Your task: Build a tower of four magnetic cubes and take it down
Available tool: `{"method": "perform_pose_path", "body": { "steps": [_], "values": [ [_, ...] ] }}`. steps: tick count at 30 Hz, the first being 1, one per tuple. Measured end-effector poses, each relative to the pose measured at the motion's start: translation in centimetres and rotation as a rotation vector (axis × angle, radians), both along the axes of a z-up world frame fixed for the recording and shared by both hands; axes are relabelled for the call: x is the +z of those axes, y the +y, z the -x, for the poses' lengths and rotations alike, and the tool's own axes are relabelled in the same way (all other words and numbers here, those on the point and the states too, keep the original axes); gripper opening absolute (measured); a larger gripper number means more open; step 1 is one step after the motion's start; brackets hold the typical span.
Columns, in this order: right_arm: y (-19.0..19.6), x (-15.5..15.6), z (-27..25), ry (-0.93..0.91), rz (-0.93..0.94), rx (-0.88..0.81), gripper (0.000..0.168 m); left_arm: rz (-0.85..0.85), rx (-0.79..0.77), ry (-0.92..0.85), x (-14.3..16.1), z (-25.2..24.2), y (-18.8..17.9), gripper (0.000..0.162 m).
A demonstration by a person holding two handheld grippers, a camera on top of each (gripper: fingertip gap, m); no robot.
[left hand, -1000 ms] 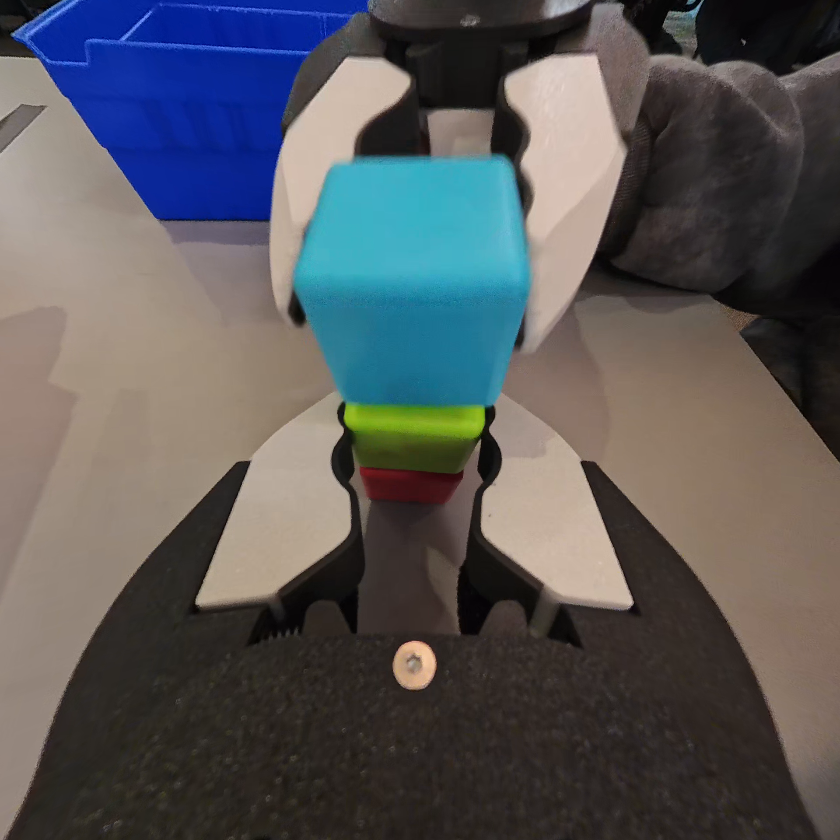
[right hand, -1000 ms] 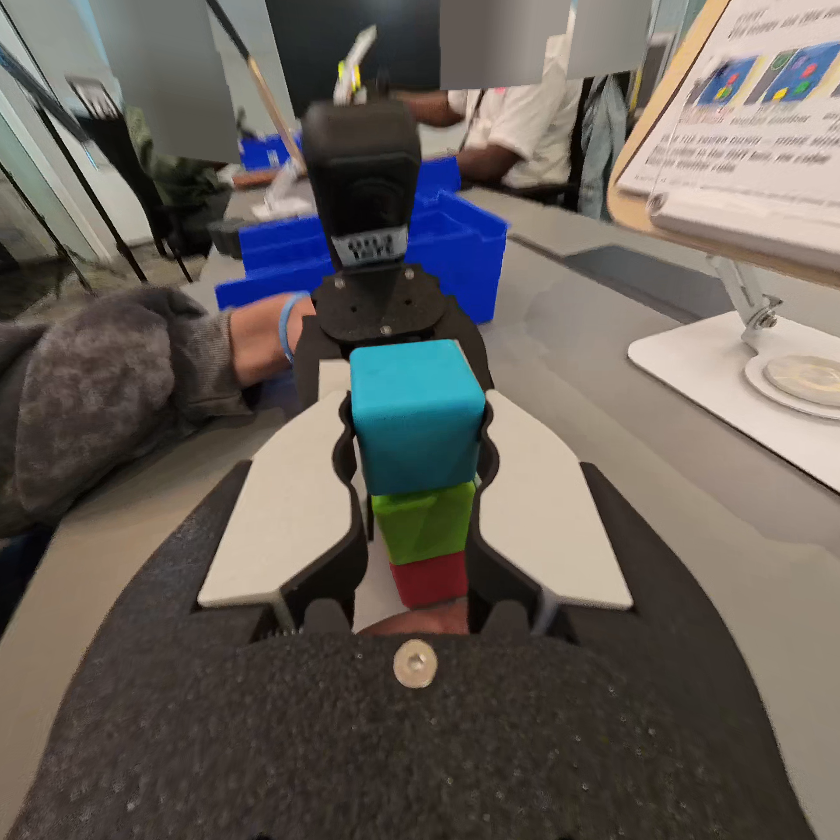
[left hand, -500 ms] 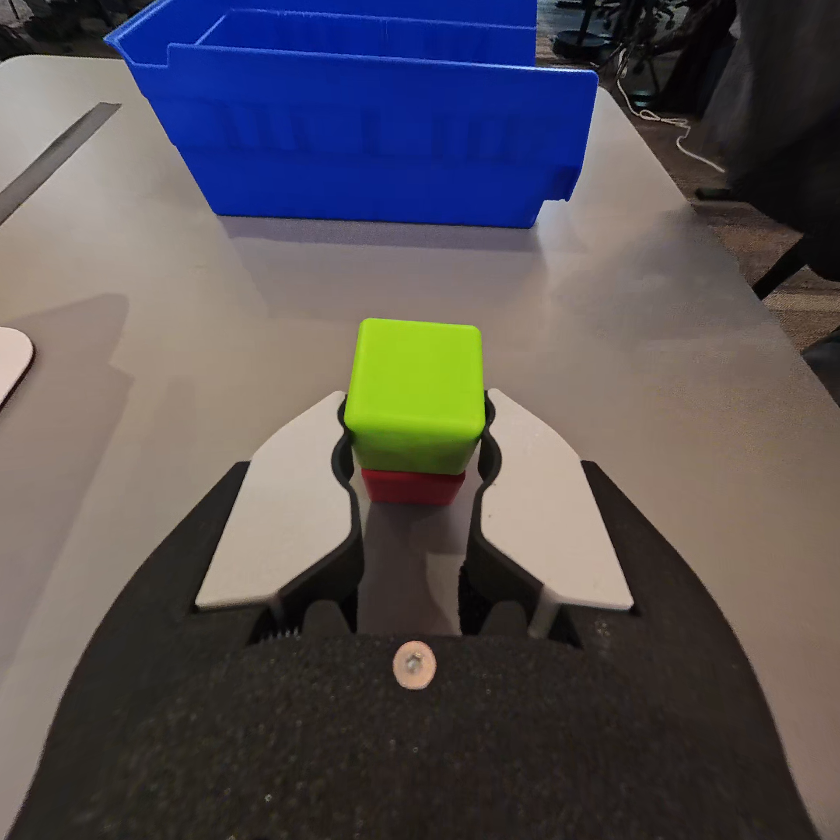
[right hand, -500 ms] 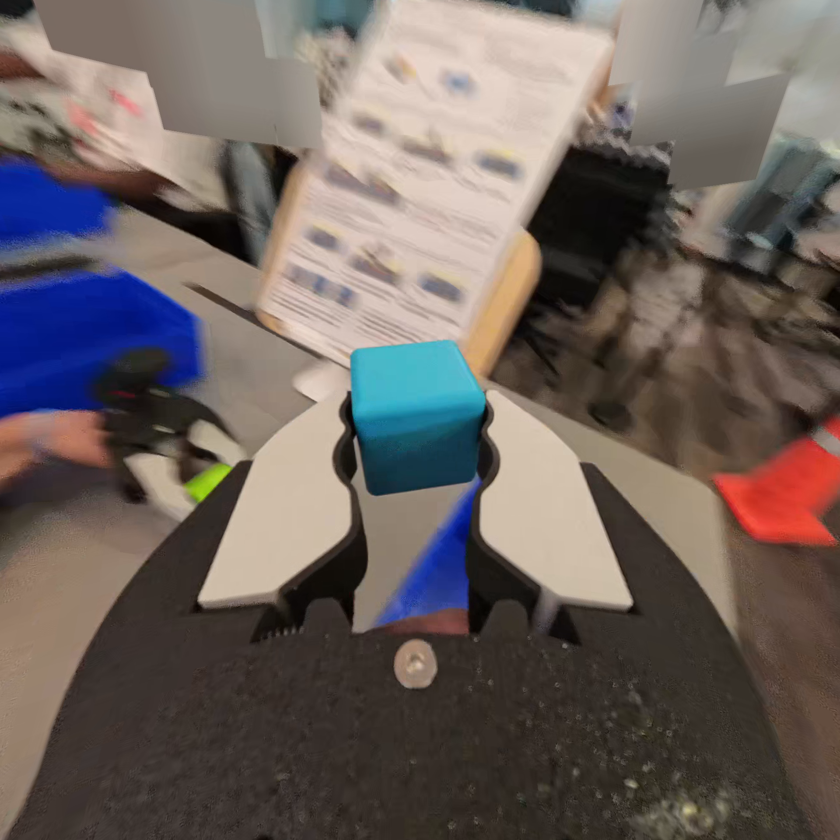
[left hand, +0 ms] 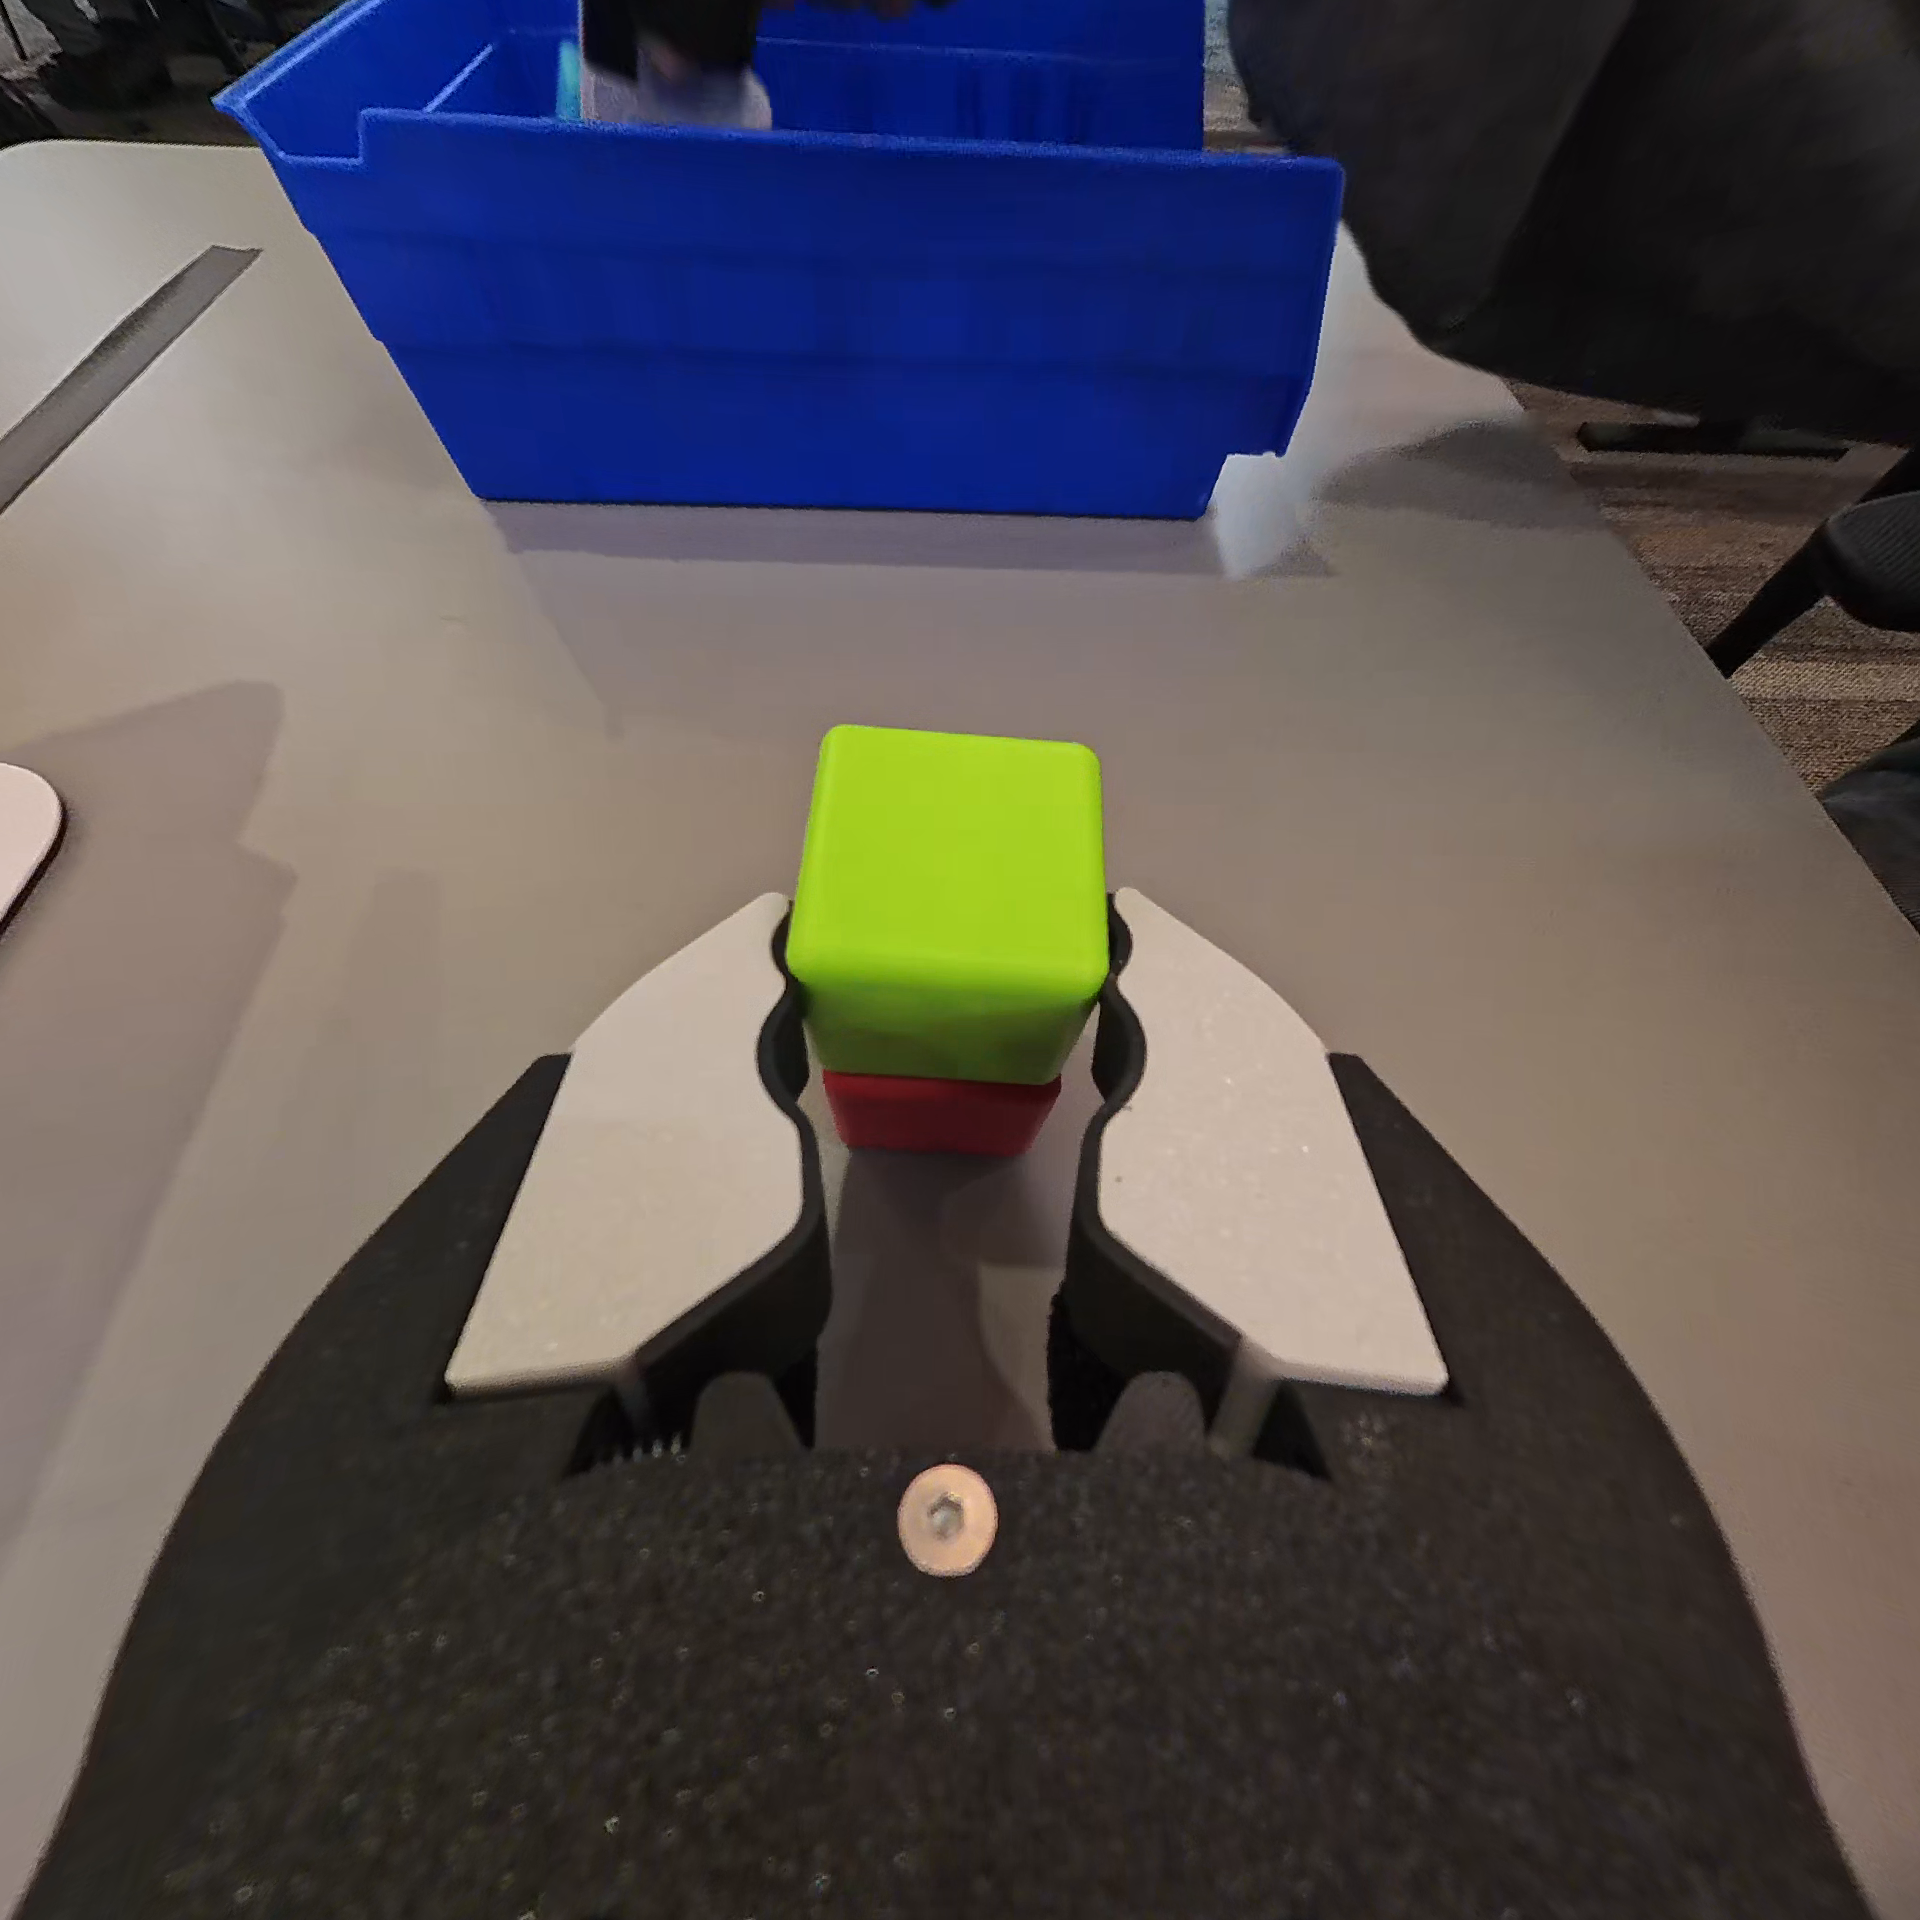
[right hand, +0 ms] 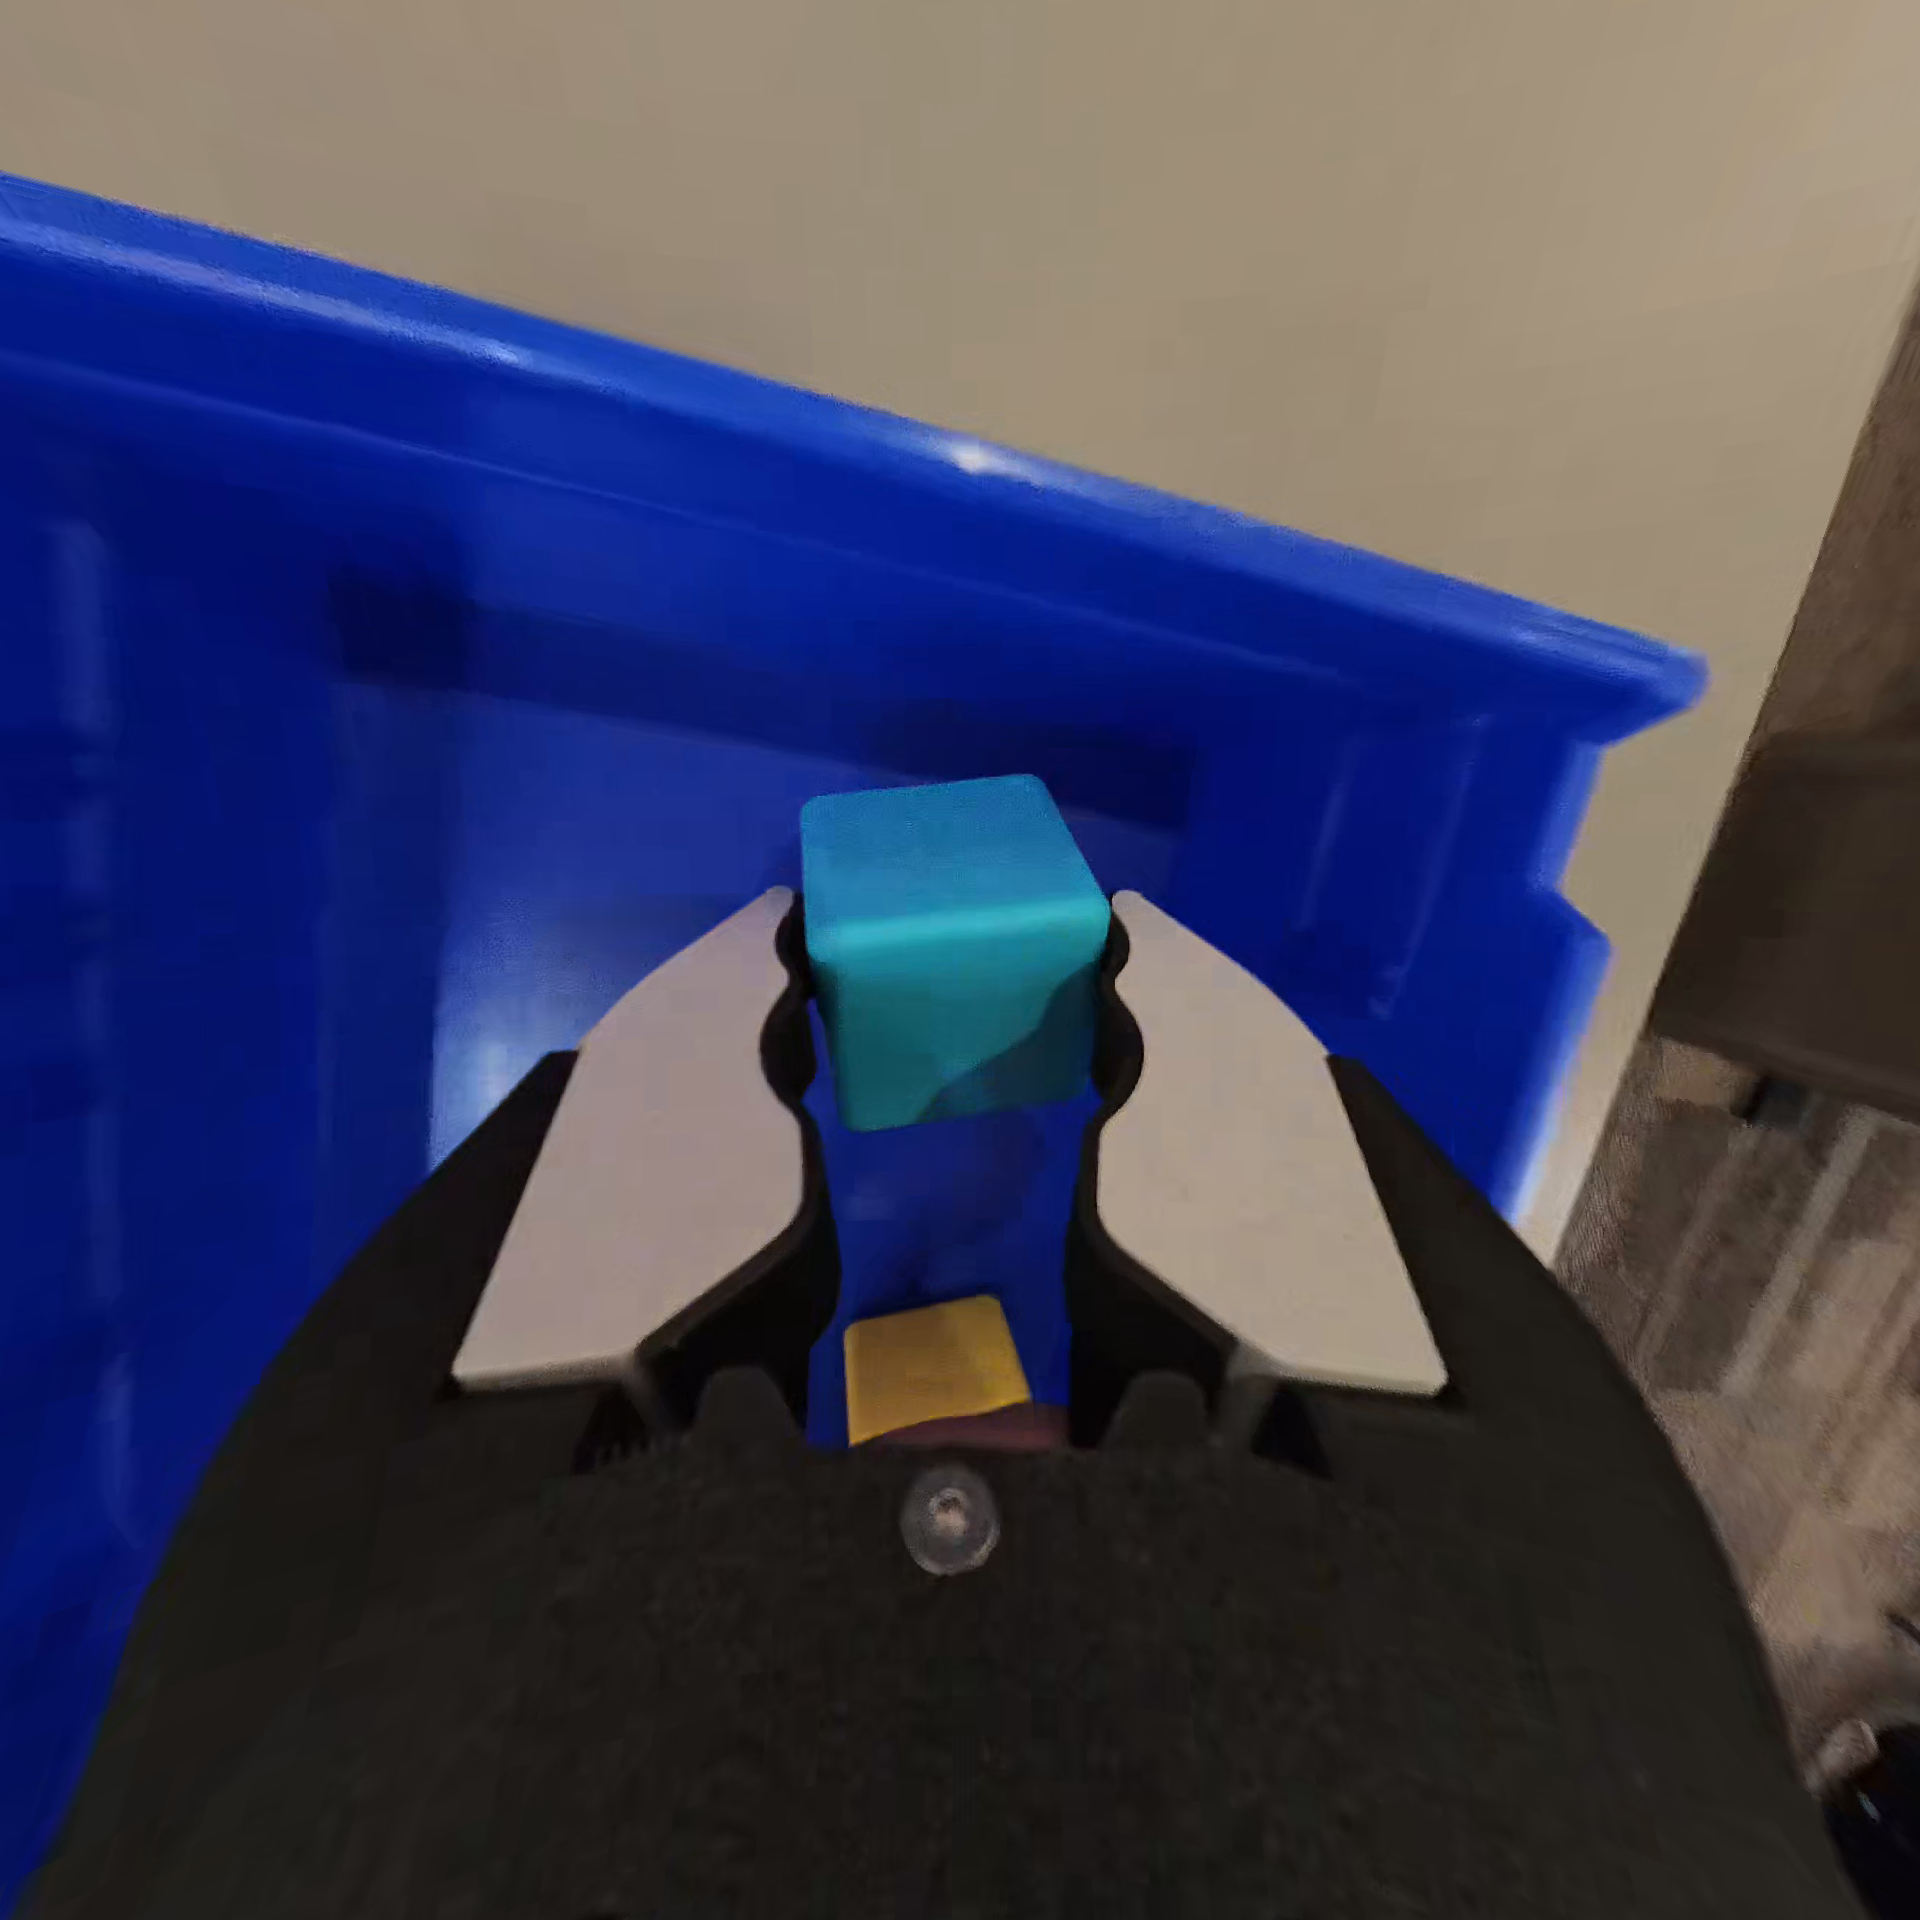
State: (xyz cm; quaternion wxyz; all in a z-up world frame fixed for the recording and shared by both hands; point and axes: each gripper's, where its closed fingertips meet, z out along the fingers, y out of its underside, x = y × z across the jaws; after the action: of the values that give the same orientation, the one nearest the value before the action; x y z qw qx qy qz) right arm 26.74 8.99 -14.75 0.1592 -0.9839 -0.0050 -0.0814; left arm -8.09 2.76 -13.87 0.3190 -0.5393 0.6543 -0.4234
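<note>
One blue bin [right hand: 582, 644] on the grey bench [left hand: 1299, 748], open-topped. Right view looks down into it: one yellow cube [right hand: 930, 1366] on the bin floor, partly hidden behind the gripper body. Right gripper [right hand: 948, 914] hangs over the bin interior, fingers pinching one teal cube [right hand: 940, 945] by its sides, clear of the floor. Left gripper [left hand: 948, 935] near the bench, well short of the bin; fingers close on one green cube [left hand: 940, 894], which sits directly on one red cube [left hand: 940, 1112]; the red one rests on the bench. Cubes counted: four, one per colour. No readable writing anywhere.
</note>
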Motion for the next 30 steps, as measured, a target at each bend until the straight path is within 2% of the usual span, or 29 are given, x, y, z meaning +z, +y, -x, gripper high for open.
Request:
{"method": "perform_pose_path", "body": {
  "steps": [4, 10, 11, 12, 14, 17, 20, 22, 24, 27, 30],
  "values": [
    [0.1, -3.0, -1.0, -0.077, 0.125, -0.028, 0.052, -0.002, -0.001, 0.000, 0.0, 0.0, 0.0, 0.052],
    [0.4, -3.4, -1.3, -0.043, 0.120, -0.052, 0.051, -0.003, 0.002, 0.002, 0.0, 0.0, 0.0, 0.052],
    [0.4, -3.2, -1.4, -0.054, 0.103, -0.047, 0.055, -0.003, 0.002, 0.003, -0.1, 0.0, 0.0, 0.052],
    [0.5, -2.8, -1.5, -0.064, 0.075, -0.043, 0.062, -0.004, 0.001, 0.003, -0.1, 0.0, 0.0, 0.052],
    [0.7, -1.0, -0.6, -0.053, -0.033, -0.014, 0.063, -0.010, 0.001, 0.004, -0.1, 0.0, 0.0, 0.052],
    [0.0, 5.3, 2.8, -0.048, -0.341, 0.058, 0.063, -0.011, 0.005, 0.006, -0.1, 0.0, 0.0, 0.052],
    [-4.4, 12.4, 10.0, 0.062, -0.709, 0.169, 0.062, -0.009, 0.006, 0.007, -0.1, -0.1, 0.0, 0.052],
    [-9.1, 14.1, 16.3, 0.209, -0.845, 0.277, 0.061, -0.010, 0.007, 0.007, -0.1, -0.2, 0.0, 0.052],
    [-13.8, 13.0, 22.5, 0.407, -0.892, 0.348, 0.059, -0.011, 0.010, 0.006, -0.1, -0.2, 0.0, 0.052],
    [-19.9, 8.0, 30.1, 0.722, -0.859, 0.399, 0.060, -0.016, 0.020, 0.010, -0.2, -0.3, 0.1, 0.052],
    [-24.2, 4.7, 34.0, 1.022, -0.834, 0.366, 0.058, -0.013, 0.034, -0.005, 0.1, -0.1, 0.3, 0.071]
  ]
}}
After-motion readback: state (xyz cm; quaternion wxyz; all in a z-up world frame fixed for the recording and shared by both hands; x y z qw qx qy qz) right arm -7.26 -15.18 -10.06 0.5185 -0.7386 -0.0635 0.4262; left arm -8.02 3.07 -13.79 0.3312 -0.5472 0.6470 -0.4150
